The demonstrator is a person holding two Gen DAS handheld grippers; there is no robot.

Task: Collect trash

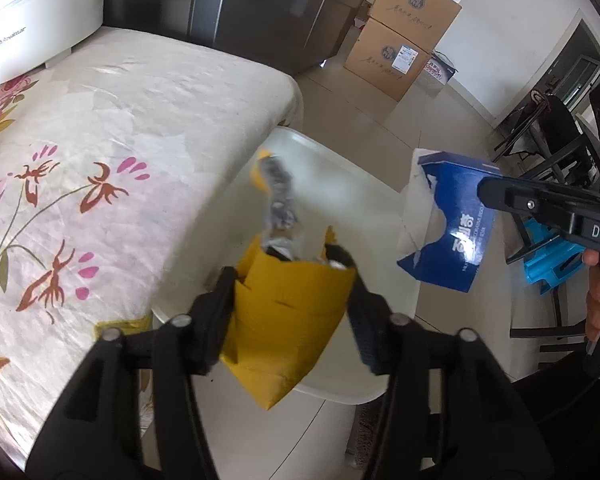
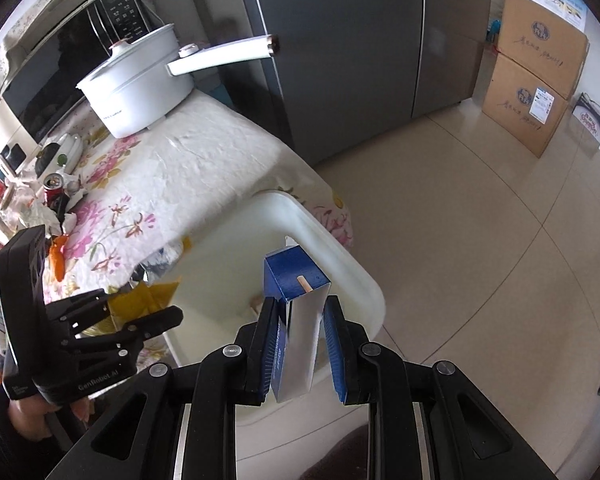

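The left tongs stand open around a torn yellow paper packet, which hangs blurred above the white plastic bin just beside the floral-clothed desk's corner. The right tongs are clamped on a blue cardboard tissue box over the same bin

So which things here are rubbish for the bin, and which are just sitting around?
For the job:
- yellow wrapper, between the left tongs
- blue tissue box, pinched in the right tongs
- white bin

Just lying about:
- white pot
- cardboard boxes
- drink can
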